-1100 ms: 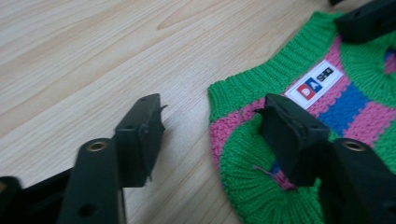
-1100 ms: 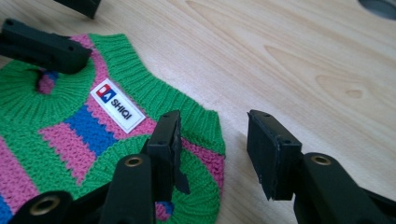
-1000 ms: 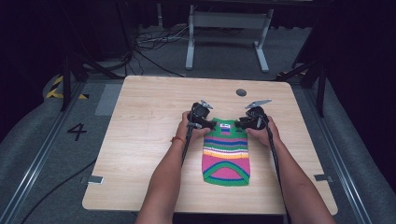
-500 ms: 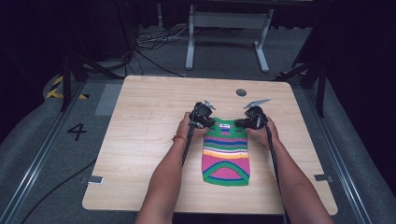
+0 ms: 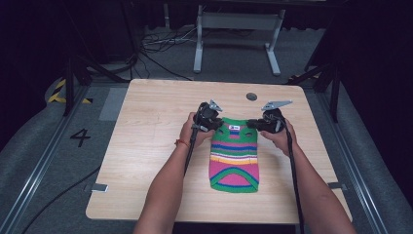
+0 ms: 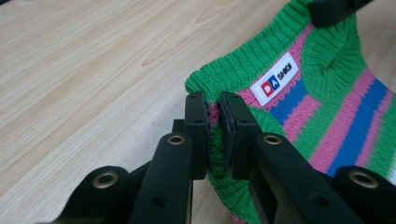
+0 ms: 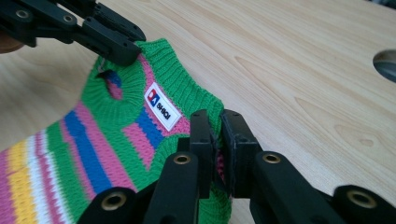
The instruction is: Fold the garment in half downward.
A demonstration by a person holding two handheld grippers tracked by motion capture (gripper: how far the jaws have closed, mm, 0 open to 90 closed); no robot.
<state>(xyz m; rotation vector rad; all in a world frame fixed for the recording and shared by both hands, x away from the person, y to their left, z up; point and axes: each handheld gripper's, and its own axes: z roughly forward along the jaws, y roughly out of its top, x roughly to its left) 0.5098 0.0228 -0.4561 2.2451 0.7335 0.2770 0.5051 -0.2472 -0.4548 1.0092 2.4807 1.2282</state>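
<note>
We hold striped knit sweater (image 5: 234, 153) flat on table (image 5: 146, 131), mid-table, collar end pointing away from us. Left claw (image 6: 214, 112) clenched on collar-side corner; right claw (image 7: 217, 128) clenched on opposite corner. Two-corner pinch keeps top edge taut, likely for lifting, straightening or folding. White label (image 6: 274, 80) under collar: red-blue logo, then small letters, too small to read for sure. Floor by table marked "4" (image 5: 80, 137).
</note>
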